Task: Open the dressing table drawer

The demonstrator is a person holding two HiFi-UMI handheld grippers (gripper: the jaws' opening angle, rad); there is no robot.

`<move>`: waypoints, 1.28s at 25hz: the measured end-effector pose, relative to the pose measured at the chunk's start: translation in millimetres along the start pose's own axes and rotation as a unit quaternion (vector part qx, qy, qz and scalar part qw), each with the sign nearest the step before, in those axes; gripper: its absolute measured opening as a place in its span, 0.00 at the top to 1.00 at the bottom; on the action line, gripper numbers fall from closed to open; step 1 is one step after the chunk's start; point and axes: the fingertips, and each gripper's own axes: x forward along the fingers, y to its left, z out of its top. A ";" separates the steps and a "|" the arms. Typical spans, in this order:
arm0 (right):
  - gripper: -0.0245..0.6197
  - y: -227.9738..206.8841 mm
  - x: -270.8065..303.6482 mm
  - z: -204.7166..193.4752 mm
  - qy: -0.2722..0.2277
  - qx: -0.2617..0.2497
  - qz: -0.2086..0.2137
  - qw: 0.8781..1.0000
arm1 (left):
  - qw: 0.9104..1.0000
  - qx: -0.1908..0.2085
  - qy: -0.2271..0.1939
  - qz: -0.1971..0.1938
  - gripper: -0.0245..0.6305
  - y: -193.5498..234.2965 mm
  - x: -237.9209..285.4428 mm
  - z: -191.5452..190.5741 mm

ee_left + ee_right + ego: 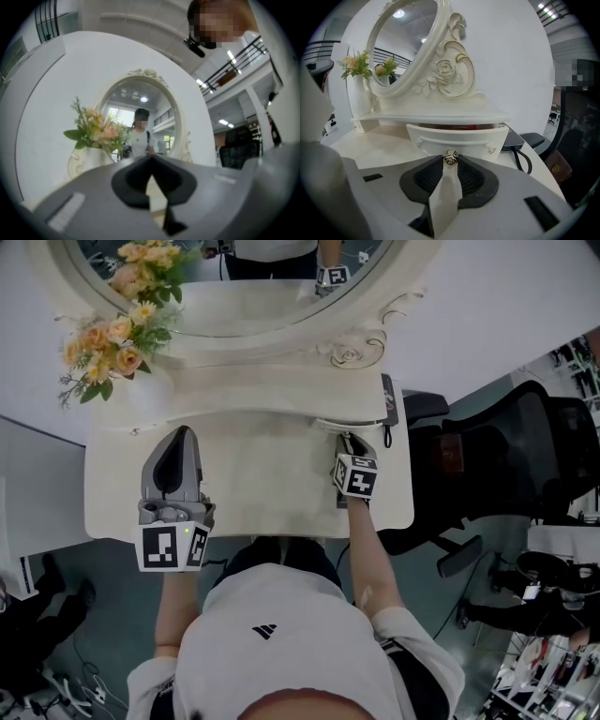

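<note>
Dressing table [262,491]: white, with a big oval mirror [234,296] at the back.
Drawer [457,137]: on the right side of the table, just under the little shelf [431,116]. Pulled out a bit (a strip of red showing inside).
Knob [450,158]: small and shiny, shaped like a rose, in the middle of the drawer front.
Right gripper [348,441]: tilted down at the drawer, fingers pinched tight on the knob, one on each side.
Left gripper [181,434]: low over the left part of the table, pointed at the mirror. Finger tips pressed together, nothing between them.
Flowers [111,341]: peach and yellow, in a white vase [150,392] at the back left.
Dark flat thing [516,138]: on the right end of the table, just beside the drawer, with a black cord.
Chair [525,460]: black, to the right of the table.
</note>
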 end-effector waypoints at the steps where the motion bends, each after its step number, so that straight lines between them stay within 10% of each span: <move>1: 0.81 0.1 -0.4 0.0 0.000 0.000 0.000 1.000 | 1.000 0.000 0.000 0.000 0.95 -0.3 -0.8 0.3; 32: 0.82 2.9 -13.4 -9.0 -0.001 -0.005 0.006 1.000 | 1.000 0.007 -0.007 0.001 0.95 -2.1 -14.3 6.5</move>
